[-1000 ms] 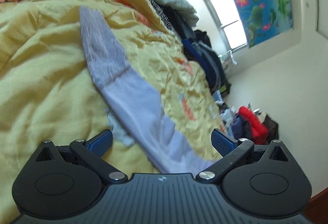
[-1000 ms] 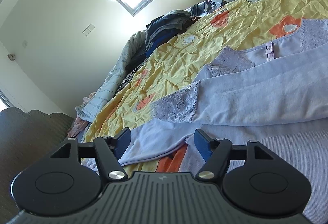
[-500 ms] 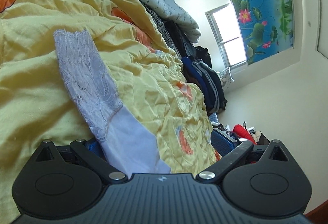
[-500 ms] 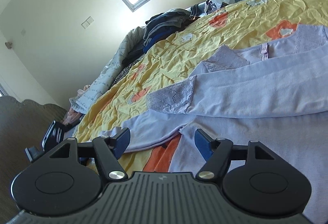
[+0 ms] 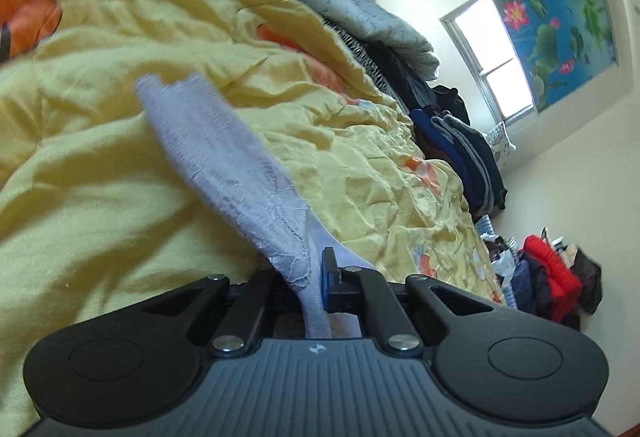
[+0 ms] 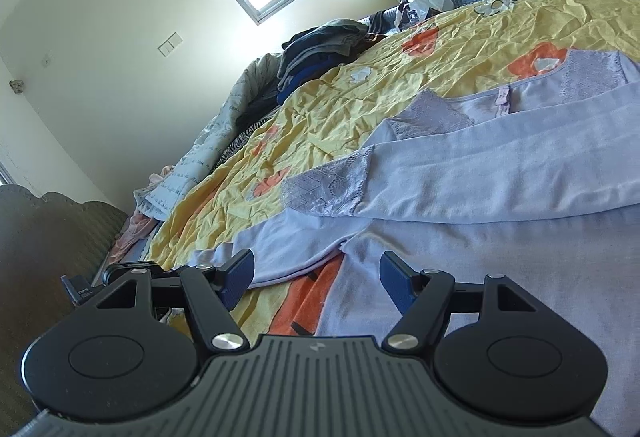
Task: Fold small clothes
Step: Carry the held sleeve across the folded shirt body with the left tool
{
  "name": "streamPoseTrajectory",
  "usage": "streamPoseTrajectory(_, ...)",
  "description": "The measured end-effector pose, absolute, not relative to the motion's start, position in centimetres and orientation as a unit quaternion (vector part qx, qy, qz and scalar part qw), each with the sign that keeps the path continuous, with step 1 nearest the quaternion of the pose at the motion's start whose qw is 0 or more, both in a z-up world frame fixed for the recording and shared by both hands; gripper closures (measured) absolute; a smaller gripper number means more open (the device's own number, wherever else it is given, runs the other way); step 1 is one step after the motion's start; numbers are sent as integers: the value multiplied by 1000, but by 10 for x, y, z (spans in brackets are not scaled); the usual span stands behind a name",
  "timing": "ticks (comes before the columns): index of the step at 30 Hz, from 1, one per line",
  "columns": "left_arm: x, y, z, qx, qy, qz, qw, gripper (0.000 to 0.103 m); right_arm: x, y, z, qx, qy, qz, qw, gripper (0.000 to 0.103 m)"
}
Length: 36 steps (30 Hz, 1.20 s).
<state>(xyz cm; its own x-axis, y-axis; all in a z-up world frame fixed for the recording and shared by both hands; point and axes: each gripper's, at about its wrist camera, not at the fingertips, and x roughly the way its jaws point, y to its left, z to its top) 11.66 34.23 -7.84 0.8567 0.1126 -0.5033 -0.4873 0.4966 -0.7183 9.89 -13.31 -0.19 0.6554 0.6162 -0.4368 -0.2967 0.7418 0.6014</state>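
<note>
Your left hand-held gripper (image 5: 316,287) is clamped on the lavender sleeve (image 5: 224,157); carry it flat across the top (image 6: 500,277) below your wide-open right hand-held gripper (image 6: 316,273).

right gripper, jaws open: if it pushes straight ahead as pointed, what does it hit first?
Likely the lavender top: its near sleeve and body lie just ahead of the open right gripper, over the yellow quilt. Depth is unclear.

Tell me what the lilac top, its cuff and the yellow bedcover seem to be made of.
Lilac top: looks like a soft, matte fine knit, probably cotton jersey; it drapes in smooth folds. Lace cuff, clamped in the left gripper: openwork patterned mesh, slightly see-through. Yellow bedcover: thin woven cloth, matte and finely crinkled, likely cotton, with printed orange flowers.
</note>
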Motion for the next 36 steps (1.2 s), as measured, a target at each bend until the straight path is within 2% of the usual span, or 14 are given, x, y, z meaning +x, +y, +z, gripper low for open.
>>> streamPoseTrajectory(6, 110, 309, -37, -351, 165, 180, 904, 99, 93, -146, 1, 154, 303, 188, 921, 33)
streamPoseTrajectory(10, 108, 292, -12, -311, 133, 181, 923, 99, 92, -161, 0, 98, 291, 135, 942, 27)
streamPoseTrajectory(21, 119, 275, 25, -287, 96, 207, 930, 99, 91, -196, -14, 123, 302, 100, 940, 26)
streamPoseTrajectory(26, 145, 235, 38, -253, 113, 156, 948, 99, 89, -201, -17, 131, 306, 96, 938, 26)
streamPoseTrajectory(36, 168, 151, 48, -188, 97, 70, 975, 99, 82, -219, -21, 143, 305, 88, 937, 26)
